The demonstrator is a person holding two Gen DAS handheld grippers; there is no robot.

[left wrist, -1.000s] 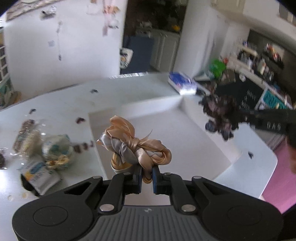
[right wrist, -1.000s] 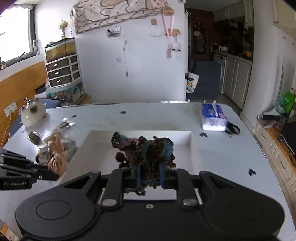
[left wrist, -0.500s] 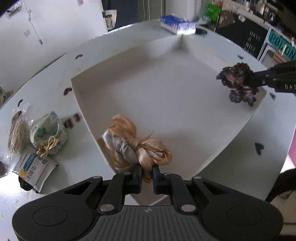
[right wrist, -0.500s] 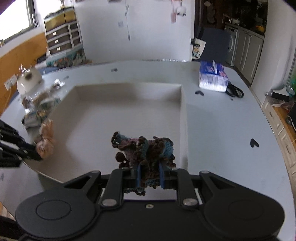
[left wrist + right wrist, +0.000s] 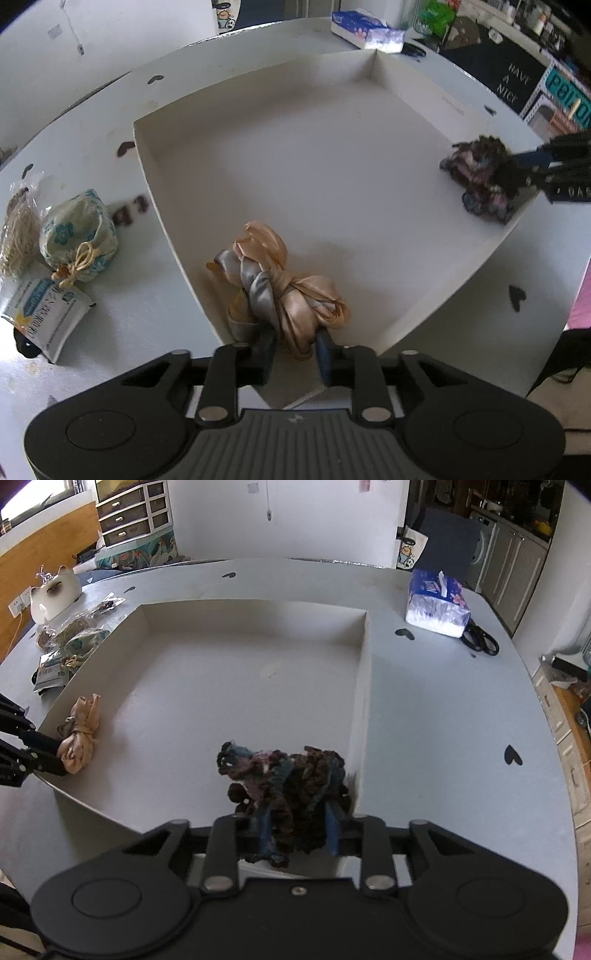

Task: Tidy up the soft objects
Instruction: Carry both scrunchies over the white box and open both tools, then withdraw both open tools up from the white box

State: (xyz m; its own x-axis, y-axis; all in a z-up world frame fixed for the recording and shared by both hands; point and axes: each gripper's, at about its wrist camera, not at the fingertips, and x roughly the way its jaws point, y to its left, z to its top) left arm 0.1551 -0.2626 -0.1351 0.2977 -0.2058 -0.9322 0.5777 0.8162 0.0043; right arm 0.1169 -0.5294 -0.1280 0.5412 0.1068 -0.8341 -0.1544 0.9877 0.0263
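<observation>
A peach and grey satin scrunchie (image 5: 280,288) lies on the floor of the white tray (image 5: 155,192), at its near left wall. My left gripper (image 5: 293,345) straddles the scrunchie's near end. Its jaws are opening and stand a little apart from the fabric. A dark crocheted scrunchie (image 5: 284,782) lies in the tray's near right corner, by the wall (image 5: 364,672). Around it my right gripper (image 5: 297,836) is also opening, with yarn loosely filling the gap. Each view shows the other gripper (image 5: 546,166) (image 5: 37,753) at its own scrunchie (image 5: 480,177) (image 5: 79,738).
Left of the tray lie a floral drawstring pouch (image 5: 79,236), a printed packet (image 5: 48,321) and bagged dried goods (image 5: 18,229). A tissue pack (image 5: 437,605) and black scissors (image 5: 480,640) sit at the far right. A cat figurine (image 5: 53,592) stands far left.
Both grippers came down into the tray with their scrunchies. Their jaws, shut on the scrunchies before, have now parted, and the scrunchies rest on the tray floor.
</observation>
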